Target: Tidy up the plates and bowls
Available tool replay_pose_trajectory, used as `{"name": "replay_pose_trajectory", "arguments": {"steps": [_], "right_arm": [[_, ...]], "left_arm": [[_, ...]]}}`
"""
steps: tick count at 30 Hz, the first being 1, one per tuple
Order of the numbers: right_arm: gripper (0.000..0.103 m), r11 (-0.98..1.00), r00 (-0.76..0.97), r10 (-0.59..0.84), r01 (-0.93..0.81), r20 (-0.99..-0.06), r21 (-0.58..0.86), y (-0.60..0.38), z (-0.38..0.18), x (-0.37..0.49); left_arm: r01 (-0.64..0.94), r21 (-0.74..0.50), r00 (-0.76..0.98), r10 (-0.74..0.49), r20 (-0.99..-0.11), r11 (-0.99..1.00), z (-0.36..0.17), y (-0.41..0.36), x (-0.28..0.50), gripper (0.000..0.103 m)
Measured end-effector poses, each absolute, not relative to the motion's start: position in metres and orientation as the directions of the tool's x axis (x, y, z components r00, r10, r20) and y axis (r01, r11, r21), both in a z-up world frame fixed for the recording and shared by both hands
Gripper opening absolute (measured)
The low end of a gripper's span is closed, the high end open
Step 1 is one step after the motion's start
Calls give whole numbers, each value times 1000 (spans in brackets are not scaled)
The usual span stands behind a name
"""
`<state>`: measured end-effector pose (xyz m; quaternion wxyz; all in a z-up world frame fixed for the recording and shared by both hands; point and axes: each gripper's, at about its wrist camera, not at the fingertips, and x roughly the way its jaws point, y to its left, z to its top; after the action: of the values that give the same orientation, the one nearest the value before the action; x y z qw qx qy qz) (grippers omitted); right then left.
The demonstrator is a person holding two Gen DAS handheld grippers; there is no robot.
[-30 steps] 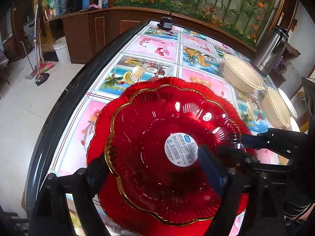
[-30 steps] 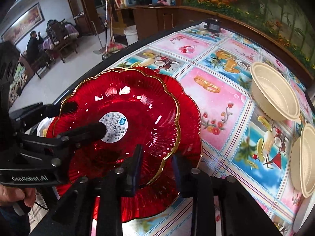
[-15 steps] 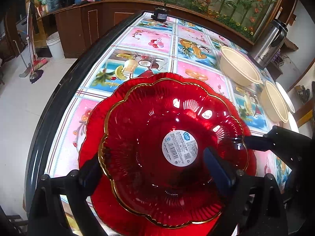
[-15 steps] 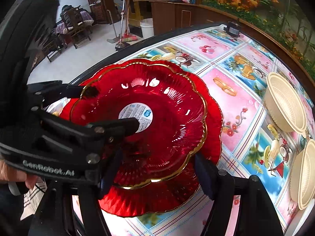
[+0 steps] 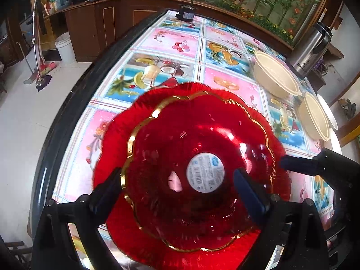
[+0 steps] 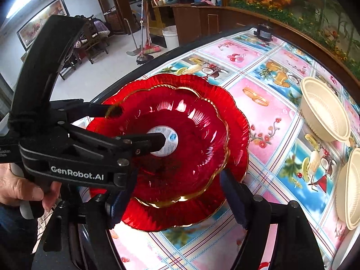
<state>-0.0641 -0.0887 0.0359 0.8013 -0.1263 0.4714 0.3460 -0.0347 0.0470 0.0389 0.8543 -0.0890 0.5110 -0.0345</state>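
A small red scalloped plate [image 5: 202, 146] with a gold rim and a white round label lies inside a larger red plate [image 5: 117, 139] at the table's near left edge. My left gripper [image 5: 176, 180] is open, one finger outside the small plate's left rim and the other over its middle, neither pressing. My right gripper [image 6: 176, 196] straddles the near rim of the small plate [image 6: 191, 135] and large plate [image 6: 236, 123]. Its jaws are opening, the pads off the rim. The left gripper [image 6: 139, 126] also shows there. Two cream bowls [image 5: 275, 76] [image 5: 313, 117] stand at the right.
A steel thermos [image 5: 310, 49] stands at the far right and a small black device [image 5: 185, 14] at the table's far end. The black table edge [image 5: 67, 112] runs along the left, floor beyond it. A person's hand [image 6: 20, 189] holds the left gripper's handle.
The right gripper's jaws, narrow around the plates' near rim a second ago, have spread wide. The left jaws widened a little. Both cameras drew back slightly.
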Motion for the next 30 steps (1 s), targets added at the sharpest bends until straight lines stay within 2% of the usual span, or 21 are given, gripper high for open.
{"name": "replay_pose_trajectory", "arguments": {"steps": [10,17,25,30], "right_arm": [[82,743,341,489,-645,-803,179,-114,47,-69],[82,785,408,533,-566,-741,252,-167,56,-80],[82,855,546,505,-421,-669,302,-251,66,-90],[82,924,667,378,-226,-642,309,-337,79,-91]], "left_arm": [[-55,-173,513,-121,-850,983,51,54,-48,97],[-26,-215,629,-151,-763,976,76,46,-71,97],[171,-225,703,-279,-654,959,106,-20,-91,97],[306,-229,630,-377,-679,924,93,-71,-93,97]]}}
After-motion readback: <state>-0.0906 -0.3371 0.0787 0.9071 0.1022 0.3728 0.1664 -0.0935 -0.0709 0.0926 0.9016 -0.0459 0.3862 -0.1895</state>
